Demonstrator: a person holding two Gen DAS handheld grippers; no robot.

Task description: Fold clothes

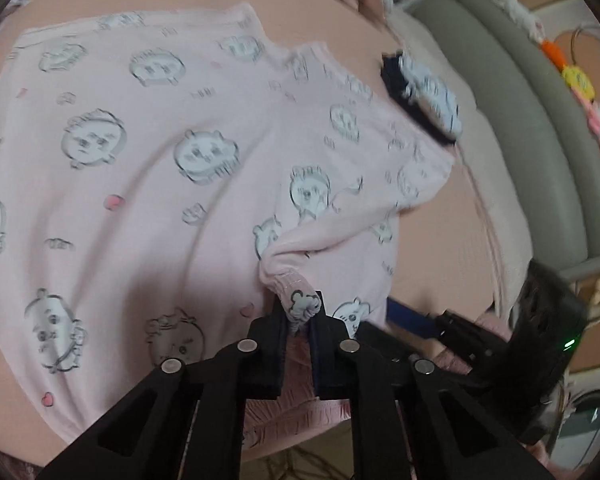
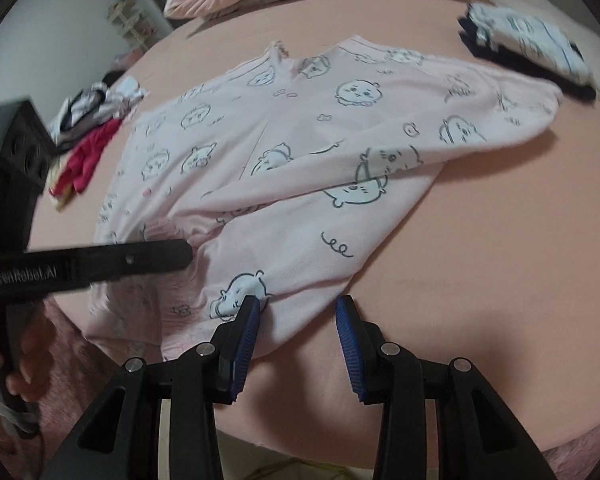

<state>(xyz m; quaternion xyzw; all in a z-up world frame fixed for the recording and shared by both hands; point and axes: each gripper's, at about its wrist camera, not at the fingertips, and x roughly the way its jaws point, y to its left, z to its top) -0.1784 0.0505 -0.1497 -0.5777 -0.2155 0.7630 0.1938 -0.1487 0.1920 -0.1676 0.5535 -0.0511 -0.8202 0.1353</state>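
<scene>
Bed (image 2: 480, 240): peach sheet, the working surface.
Pink top (image 2: 284, 152): spread flat mid-bed, one sleeve already laid across the body.
Folded dark garment (image 2: 540, 60): at the far corner, touching that sleeve.
Left gripper (image 1: 300, 312): clenched on the ribbed cuff (image 1: 296, 292). I'd carry it low and taut.
Right gripper (image 2: 298, 320): released, jaws astride the hem. I'd pinch both layers before lifting.

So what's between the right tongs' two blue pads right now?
In the right wrist view, the right tongs stand open over the pink pajama top's hem; a fold of that hem and bare peach bedsheet lie between the pads.
</scene>
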